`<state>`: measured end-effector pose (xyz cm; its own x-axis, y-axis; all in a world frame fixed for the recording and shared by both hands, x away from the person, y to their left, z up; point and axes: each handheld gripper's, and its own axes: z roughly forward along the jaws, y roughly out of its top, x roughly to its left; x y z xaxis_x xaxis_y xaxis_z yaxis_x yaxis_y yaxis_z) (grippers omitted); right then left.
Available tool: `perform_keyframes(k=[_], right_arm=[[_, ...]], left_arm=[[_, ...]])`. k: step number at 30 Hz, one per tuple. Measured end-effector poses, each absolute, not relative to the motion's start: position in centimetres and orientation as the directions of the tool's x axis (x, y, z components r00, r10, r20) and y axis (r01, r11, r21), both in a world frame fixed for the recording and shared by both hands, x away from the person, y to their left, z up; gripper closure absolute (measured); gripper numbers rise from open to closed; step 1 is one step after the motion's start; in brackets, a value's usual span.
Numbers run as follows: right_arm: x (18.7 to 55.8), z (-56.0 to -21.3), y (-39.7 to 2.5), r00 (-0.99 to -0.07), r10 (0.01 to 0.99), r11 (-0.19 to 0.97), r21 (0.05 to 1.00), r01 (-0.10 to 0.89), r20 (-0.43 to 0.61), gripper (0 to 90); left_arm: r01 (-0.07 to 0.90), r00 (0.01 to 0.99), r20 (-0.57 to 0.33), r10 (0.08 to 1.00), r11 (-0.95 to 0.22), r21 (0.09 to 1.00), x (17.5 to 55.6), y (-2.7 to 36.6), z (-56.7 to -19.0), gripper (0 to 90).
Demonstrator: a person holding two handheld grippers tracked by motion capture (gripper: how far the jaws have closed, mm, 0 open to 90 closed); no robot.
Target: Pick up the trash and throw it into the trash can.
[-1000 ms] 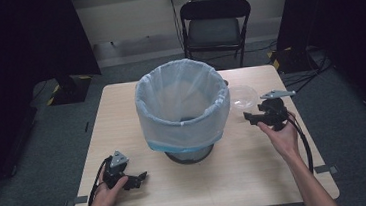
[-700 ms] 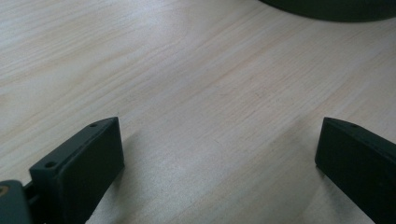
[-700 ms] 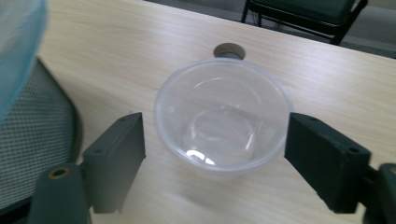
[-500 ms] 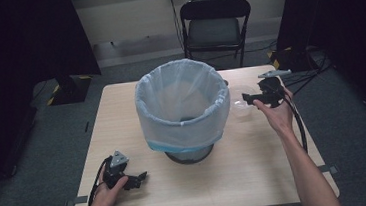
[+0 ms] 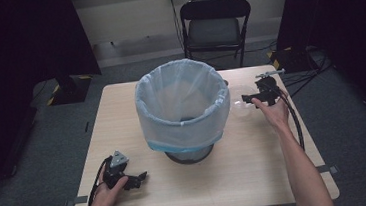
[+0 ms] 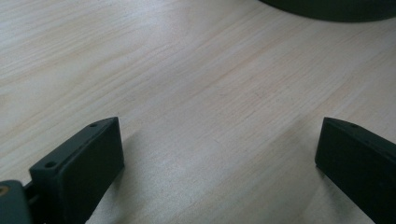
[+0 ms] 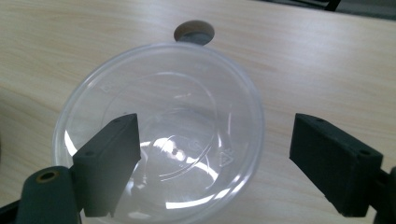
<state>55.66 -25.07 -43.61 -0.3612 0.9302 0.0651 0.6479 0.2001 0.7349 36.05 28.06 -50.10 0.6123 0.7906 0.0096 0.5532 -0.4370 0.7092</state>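
A clear plastic cup [image 5: 240, 102] stands mouth up on the wooden table [image 5: 257, 176], just right of a dark bin lined with a pale blue bag [image 5: 183, 108]. My right gripper [image 5: 250, 98] is open at the cup. In the right gripper view the cup [image 7: 168, 93] lies under me; one jaw is over its mouth and the other is outside its rim, with the right gripper [image 7: 219, 163] straddling the rim. My left gripper [image 5: 135, 178] rests open at the table's front left. In the left gripper view, bare wood lies between the jaws of the left gripper [image 6: 219, 172].
A black folding chair [image 5: 217, 27] stands behind the table. A round cable hole [image 7: 194, 31] in the tabletop lies just beyond the cup. The bin's dark base [image 6: 327, 7] is ahead of my left gripper. Cables [image 5: 308, 69] lie on the floor at the right.
My right gripper moved away from the person and a little left, up to the clear cup. The cup, the bin and my left gripper stayed put.
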Motion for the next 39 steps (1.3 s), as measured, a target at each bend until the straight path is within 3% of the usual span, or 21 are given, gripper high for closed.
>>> perform_keyframes(k=[12,17,19,23,28,29,30,31,32,33,39], right_arm=[[56.5,-45.1,-25.2,-0.383,0.902,0.117,0.743,0.659,0.198,16.1],[56.3,-45.0,-25.6,-0.359,0.907,0.082,0.747,0.66,0.218,28.3],[55.9,-44.5,-25.7,-0.341,0.924,0.096,0.758,0.645,0.173,42.5],[55.3,-43.8,-25.2,-0.334,0.94,0.166,0.761,0.627,0.07,52.6],[55.3,-43.9,-25.2,-0.338,0.935,0.145,0.761,0.632,0.103,49.4],[55.5,-44.1,-25.2,-0.343,0.93,0.126,0.762,0.635,0.132,42.0],[55.5,-44.1,-25.2,-0.343,0.93,0.126,0.762,0.635,0.132,42.0],[55.7,-44.5,-25.0,-0.347,0.923,0.105,0.76,0.641,0.165,34.0],[55.7,-44.5,-25.0,-0.347,0.923,0.105,0.76,0.641,0.165,34.0],[56.0,-44.9,-24.7,-0.347,0.918,0.085,0.762,0.642,0.19,27.8],[56.2,-45.3,-24.7,-0.348,0.905,0.044,0.759,0.649,0.244,30.0]], left_arm=[[0.554,0.611,0.007,0.792,-0.433,0.711,36.0,28.0,-50.1,0.4],[0.555,0.611,0.006,0.792,-0.434,0.71,36.0,28.0,-50.1,0.4],[0.556,0.61,0.004,0.793,-0.431,0.711,36.0,28.0,-50.1,0.4],[0.554,0.611,0.007,0.792,-0.434,0.711,36.0,28.0,-50.1,0.4],[0.553,0.612,0.009,0.791,-0.436,0.71,36.0,28.1,-50.1,0.4],[0.554,0.612,0.009,0.791,-0.436,0.71,36.0,28.1,-50.1,0.4],[0.554,0.612,0.009,0.791,-0.436,0.71,36.0,28.1,-50.1,0.4],[0.553,0.612,0.009,0.791,-0.437,0.709,36.0,28.1,-50.1,0.4],[0.553,0.612,0.009,0.791,-0.437,0.709,36.0,28.1,-50.1,0.4],[0.553,0.613,0.01,0.79,-0.437,0.709,36.1,28.1,-50.1,0.4],[0.554,0.611,0.007,0.792,-0.434,0.711,36.0,28.0,-50.1,0.4]])
